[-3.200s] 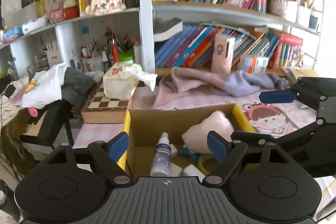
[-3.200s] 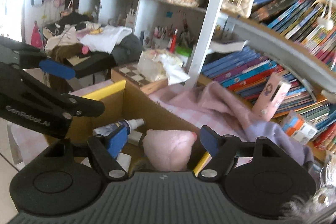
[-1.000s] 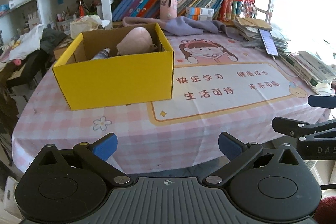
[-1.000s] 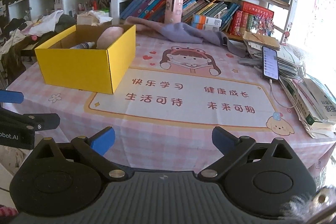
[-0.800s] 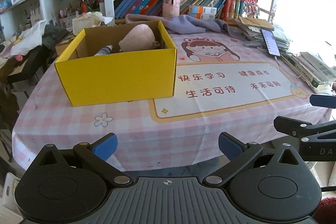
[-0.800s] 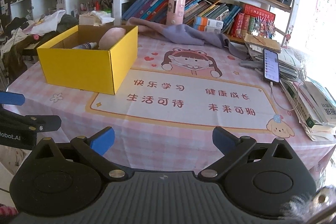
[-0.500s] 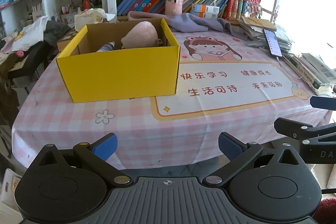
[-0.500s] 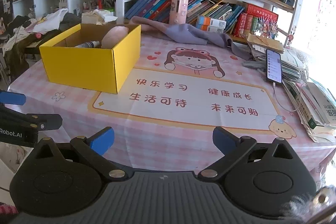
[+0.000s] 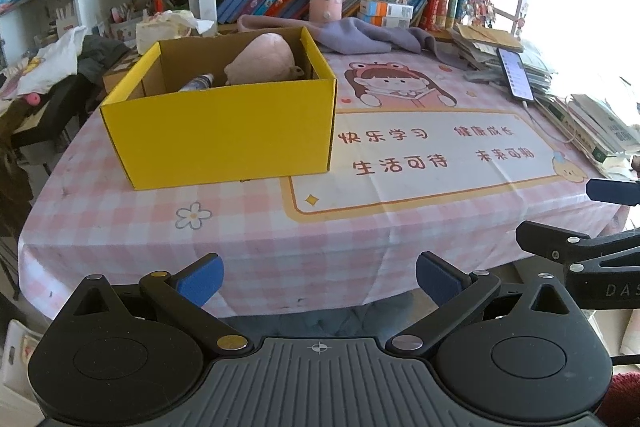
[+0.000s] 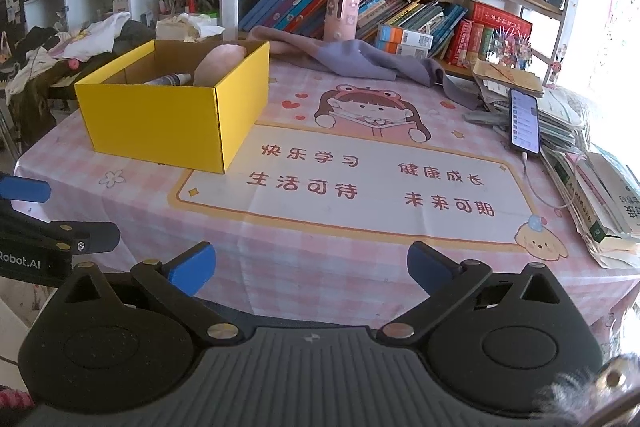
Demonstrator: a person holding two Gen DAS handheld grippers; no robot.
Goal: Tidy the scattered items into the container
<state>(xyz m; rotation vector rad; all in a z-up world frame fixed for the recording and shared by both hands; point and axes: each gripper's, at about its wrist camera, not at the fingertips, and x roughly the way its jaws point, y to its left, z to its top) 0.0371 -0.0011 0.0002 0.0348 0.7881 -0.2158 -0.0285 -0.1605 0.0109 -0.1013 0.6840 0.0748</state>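
Note:
A yellow cardboard box [image 9: 224, 135] stands on the pink checked tablecloth [image 9: 248, 235], left of the printed mat; it also shows in the right wrist view [image 10: 168, 123]. Inside it lie a pink plush toy [image 9: 264, 61] and a small spray bottle [image 9: 198, 82]. My left gripper [image 9: 319, 281] is open and empty, held off the table's front edge. My right gripper [image 10: 310, 269] is open and empty, also off the front edge, to the right of the left one. The right gripper shows at the right edge of the left wrist view [image 9: 600, 219].
A phone [image 10: 525, 121] lies on stacked books and papers [image 10: 600, 195] at the table's right side. A purple cloth [image 10: 360, 61] and a pink carton [image 10: 342, 13] sit at the back by the bookshelves. Clothes pile on furniture at the left [image 9: 52, 67].
Both grippers have pulled back from above the box to beyond the table's front edge. In the last second the view has shifted only slightly; both stay open.

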